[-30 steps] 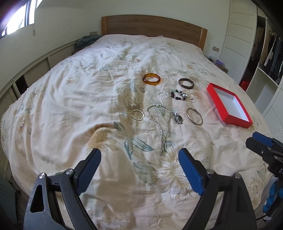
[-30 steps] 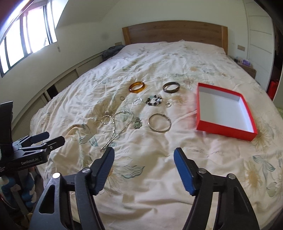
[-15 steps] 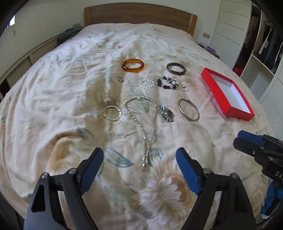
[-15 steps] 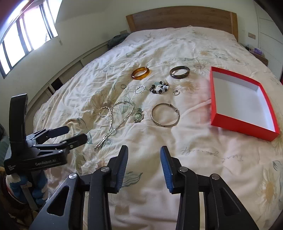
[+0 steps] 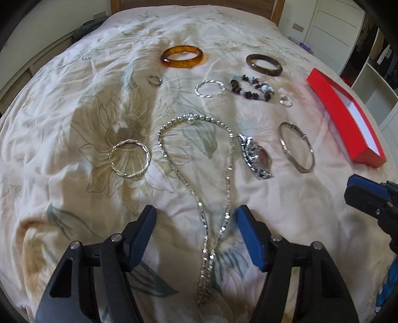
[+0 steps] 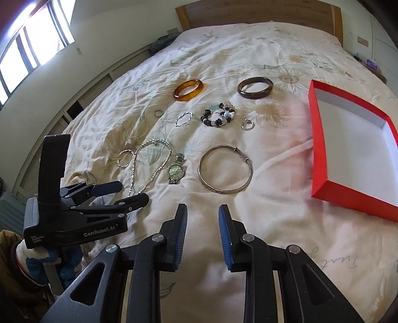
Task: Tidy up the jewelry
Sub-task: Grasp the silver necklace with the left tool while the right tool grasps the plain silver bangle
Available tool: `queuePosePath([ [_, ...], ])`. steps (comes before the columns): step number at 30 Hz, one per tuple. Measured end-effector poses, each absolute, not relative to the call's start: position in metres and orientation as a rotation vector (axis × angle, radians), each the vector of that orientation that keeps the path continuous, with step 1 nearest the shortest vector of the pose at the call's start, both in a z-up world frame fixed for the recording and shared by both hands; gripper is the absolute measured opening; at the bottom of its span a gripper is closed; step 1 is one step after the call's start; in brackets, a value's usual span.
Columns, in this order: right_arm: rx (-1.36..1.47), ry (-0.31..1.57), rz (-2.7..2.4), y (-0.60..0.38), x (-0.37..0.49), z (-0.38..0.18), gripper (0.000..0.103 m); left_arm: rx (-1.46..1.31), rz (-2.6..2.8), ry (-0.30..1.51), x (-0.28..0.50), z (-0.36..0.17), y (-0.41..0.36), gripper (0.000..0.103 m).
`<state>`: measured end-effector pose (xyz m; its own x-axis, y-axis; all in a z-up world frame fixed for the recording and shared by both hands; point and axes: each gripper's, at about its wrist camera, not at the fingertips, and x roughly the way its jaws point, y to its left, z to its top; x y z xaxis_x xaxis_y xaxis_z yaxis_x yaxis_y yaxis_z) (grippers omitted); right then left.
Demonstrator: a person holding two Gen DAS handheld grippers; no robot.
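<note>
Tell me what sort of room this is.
A bedroom, most likely: the jewelry lies on a floral bedspread over a bed with a wooden headboard, with white closet doors at one side.

Lettering: "GenRobot.AI", white on the black body of the left gripper (image 6: 130, 192). Small side label beside it, unreadable. Cursive print on bedspread (image 6: 286, 49), illegible.

Both wrist cameras are looking from the bed's near end toward the far headboard (image 6: 258, 11); the left is sitting nearer, and both are sharing the silver necklace (image 5: 199, 159) and red box (image 6: 353, 146).
</note>
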<state>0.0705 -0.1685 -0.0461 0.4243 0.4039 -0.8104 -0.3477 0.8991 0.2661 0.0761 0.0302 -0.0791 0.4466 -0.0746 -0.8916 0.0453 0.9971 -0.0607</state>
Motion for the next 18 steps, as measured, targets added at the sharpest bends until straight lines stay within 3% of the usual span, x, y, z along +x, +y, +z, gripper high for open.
queuePosePath([
  [8, 0.045, 1.07, 0.486, -0.154, 0.103, -0.072, 0.026, -0.04, -0.083, 1.103, 0.084, -0.084, 0.037, 0.044],
  [18, -0.015, 1.089, 0.504, -0.137, 0.128, -0.088, 0.027, -0.073, -0.083, 1.099, 0.086, -0.086, 0.041, 0.04],
])
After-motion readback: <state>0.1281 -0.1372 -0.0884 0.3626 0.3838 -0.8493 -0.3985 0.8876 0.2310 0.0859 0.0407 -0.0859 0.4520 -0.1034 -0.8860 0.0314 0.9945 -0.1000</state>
